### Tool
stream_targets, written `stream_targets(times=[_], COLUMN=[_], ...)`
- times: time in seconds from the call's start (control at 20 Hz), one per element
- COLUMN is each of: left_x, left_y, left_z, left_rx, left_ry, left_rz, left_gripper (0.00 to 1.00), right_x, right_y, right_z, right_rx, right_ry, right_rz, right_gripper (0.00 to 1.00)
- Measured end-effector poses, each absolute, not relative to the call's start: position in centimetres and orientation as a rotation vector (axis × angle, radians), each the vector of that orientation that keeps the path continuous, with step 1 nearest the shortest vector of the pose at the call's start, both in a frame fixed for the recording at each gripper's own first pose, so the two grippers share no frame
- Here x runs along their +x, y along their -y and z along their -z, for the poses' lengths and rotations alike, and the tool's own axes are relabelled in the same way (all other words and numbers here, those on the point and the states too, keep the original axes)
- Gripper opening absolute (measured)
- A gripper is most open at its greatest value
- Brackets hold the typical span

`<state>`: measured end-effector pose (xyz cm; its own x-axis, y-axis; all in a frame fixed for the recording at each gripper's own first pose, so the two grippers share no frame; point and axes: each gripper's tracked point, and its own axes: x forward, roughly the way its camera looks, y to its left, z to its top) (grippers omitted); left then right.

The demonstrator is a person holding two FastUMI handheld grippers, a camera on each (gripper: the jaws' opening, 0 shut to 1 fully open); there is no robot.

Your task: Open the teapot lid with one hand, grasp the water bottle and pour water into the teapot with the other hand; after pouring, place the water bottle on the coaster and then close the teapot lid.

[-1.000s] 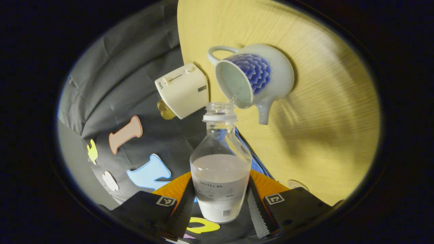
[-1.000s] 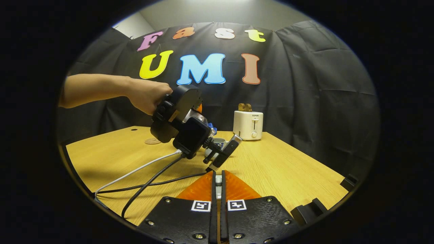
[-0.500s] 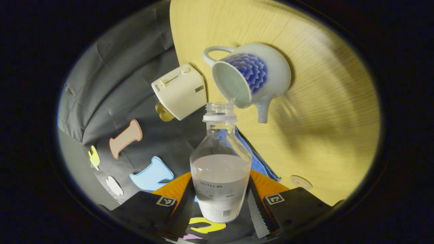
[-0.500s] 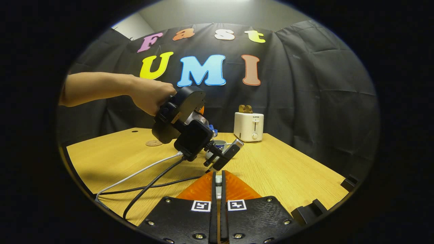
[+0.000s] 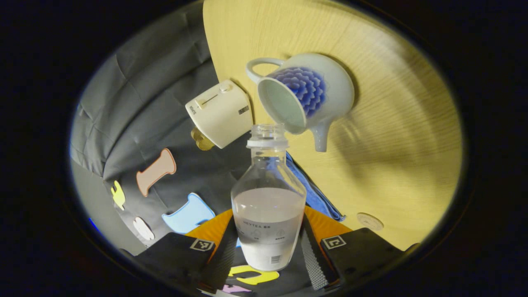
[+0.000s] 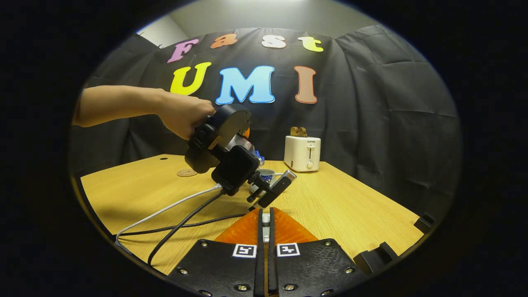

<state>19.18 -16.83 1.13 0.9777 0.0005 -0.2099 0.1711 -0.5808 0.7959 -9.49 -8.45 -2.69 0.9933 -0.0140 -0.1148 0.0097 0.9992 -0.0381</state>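
Wooden tabletop (image 5: 392,136) carries the open teapot (image 5: 305,95) near its back edge by the toaster (image 5: 218,113), where my left gripper (image 5: 268,251), pinching the water bottle (image 5: 268,214), has stopped the trickle, while my right gripper (image 6: 265,251) pinches something small, probably the lid.

Clear water bottle (image 5: 268,206), uncapped, part full, mouth at the lidless white-and-blue teapot's (image 5: 305,97) opening; round coaster (image 5: 370,221) lies nearby.

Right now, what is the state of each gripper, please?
Left gripper: closed on the water bottle, tilted toward the teapot.
Right gripper: closed on a small thing, likely the teapot lid; hard to tell.
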Motion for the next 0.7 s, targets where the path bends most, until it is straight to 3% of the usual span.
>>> stream_targets(times=[0.7], left_x=[19.6], left_y=[16.3], left_z=[0.5], left_rx=[2.006], left_ry=[-0.095], left_rz=[0.282], left_gripper=[0.87], right_x=[-9.6], right_y=[8.6], right_z=[3.0], right_rx=[-0.029], right_ry=[-0.130], right_rz=[0.016], right_gripper=[0.04])
